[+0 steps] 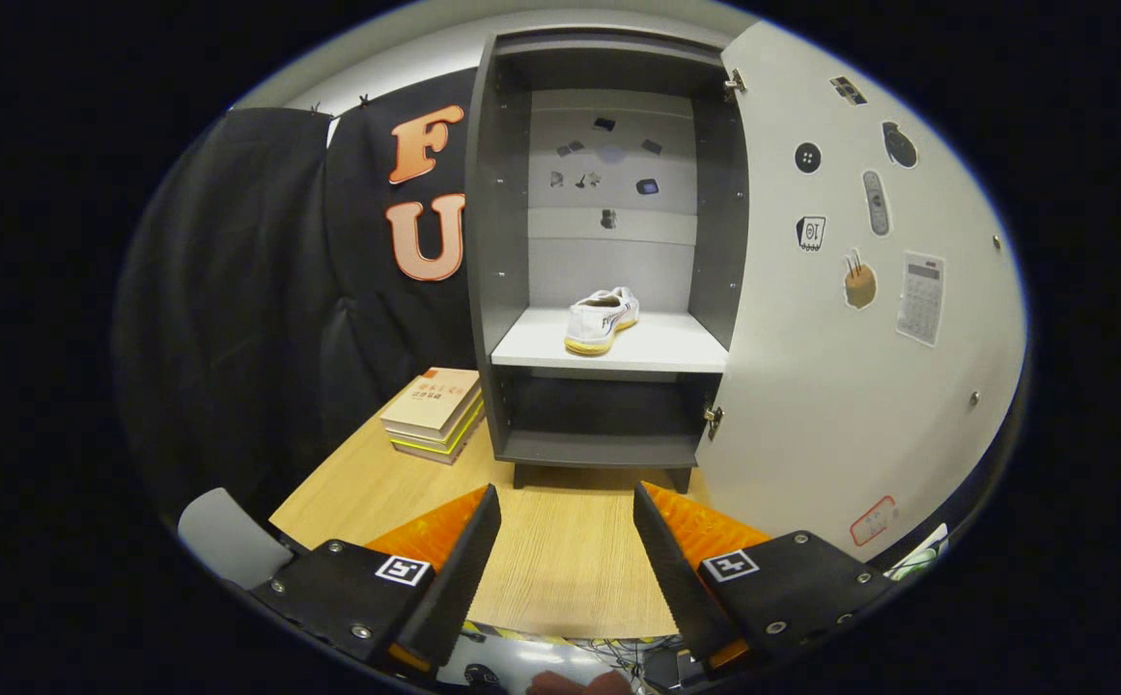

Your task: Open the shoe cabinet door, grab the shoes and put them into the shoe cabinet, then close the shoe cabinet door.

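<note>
On the wooden tabletop (560, 569), well short of the shoe cabinet (608, 261), hovering with the gripper (565, 541) pointed straight at the open front. Fingers standing wide apart, gripping nothing, only bare tabletop showing between them.

Beyond the fingers, standing open to the right: the cabinet door (850, 319), its inner face dotted with stickers, hinges showing at top and bottom. Resting on the pale middle shelf (666, 347): one white sneaker (602, 321) with a yellowish sole, heel toward the gripper, toe angled toward the back panel. Lower compartment looking dark; contents, if any, too dim to tell. Lying to the left of the cabinet's foot, near the table edge: a small stack of books (433, 413), apart from everything else.

Judging progress: door-opening looking done, one shoe looking already placed inside. Seeing no second shoe on the table ahead of the fingers, so whether more shoes are waiting cannot be told. Remaining, at the least: reaching right to the door's free edge, swinging it leftward until closed against the cabinet frame. Watching for the sneaker's heel sitting near the shelf's front lip, possibly close to the door's closing path.
</note>
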The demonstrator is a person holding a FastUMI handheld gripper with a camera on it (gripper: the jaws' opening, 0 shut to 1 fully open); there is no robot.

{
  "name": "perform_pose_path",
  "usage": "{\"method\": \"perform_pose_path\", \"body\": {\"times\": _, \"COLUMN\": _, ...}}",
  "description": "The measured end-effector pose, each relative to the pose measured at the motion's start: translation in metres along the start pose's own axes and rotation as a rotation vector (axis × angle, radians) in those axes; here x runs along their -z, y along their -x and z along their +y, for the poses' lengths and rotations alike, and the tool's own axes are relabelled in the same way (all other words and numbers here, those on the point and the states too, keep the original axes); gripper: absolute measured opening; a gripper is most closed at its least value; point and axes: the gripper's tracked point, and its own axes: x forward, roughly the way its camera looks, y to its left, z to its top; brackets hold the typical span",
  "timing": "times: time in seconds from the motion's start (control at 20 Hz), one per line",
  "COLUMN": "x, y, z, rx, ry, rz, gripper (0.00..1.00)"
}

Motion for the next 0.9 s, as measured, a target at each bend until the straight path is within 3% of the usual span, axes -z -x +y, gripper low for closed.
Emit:
{"method": "perform_pose_path", "body": {"times": 0.35, "x": -0.001, "y": 0.096, "z": -0.072, "rx": -0.051, "ry": 0.022, "rz": -0.079, "gripper": 0.87}}
{"method": "perform_pose_path", "body": {"times": 0.7, "x": 0.006, "y": 0.141, "z": -0.162, "rx": -0.034, "ry": -0.046, "rz": -0.114, "gripper": 0.87}}
{"method": "perform_pose_path", "body": {"times": 0.9, "x": 0.000, "y": 0.147, "z": -0.223, "rx": 0.030, "ry": -0.109, "rz": -0.146, "gripper": 0.87}}
